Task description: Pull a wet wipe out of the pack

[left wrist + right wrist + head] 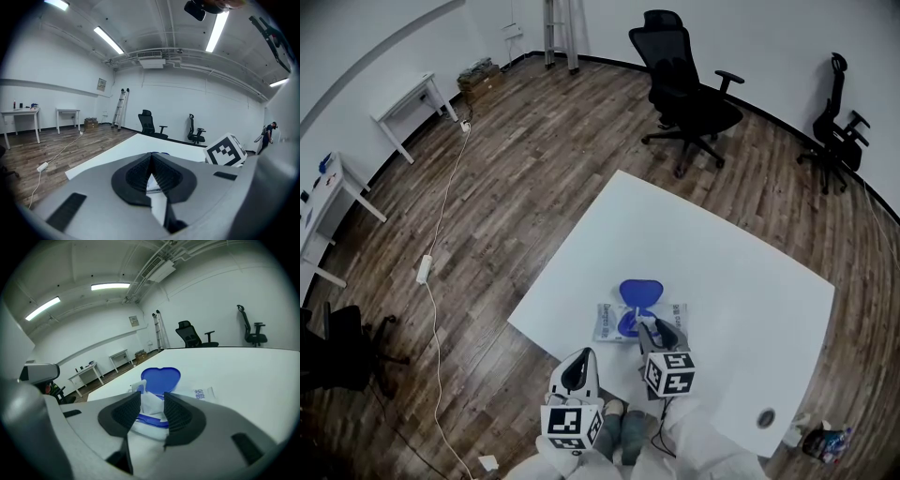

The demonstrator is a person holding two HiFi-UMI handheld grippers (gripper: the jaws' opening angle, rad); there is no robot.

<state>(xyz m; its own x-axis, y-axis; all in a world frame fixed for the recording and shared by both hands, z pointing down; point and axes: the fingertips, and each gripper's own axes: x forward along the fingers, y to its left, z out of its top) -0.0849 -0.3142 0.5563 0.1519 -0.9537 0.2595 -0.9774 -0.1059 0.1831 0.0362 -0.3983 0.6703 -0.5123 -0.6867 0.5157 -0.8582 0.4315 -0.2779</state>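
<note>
A wet wipe pack (677,315) lies near the front edge of the white table (722,262), with its blue lid (640,292) flipped open away from me. My right gripper (645,328) hovers just over the pack's opening. In the right gripper view its jaws (152,409) stand apart, and a white wipe (151,398) sticks up out of the opening between the pads, in front of the blue lid (161,377). My left gripper (584,358) is at the table's edge, left of the pack. Its jaws (151,157) are shut with nothing in them.
A small round object (766,418) lies near the table's front right corner. Two black office chairs (684,89) (839,131) stand beyond the table. White desks (412,98) line the left wall. A cable with a power strip (424,269) runs across the wood floor.
</note>
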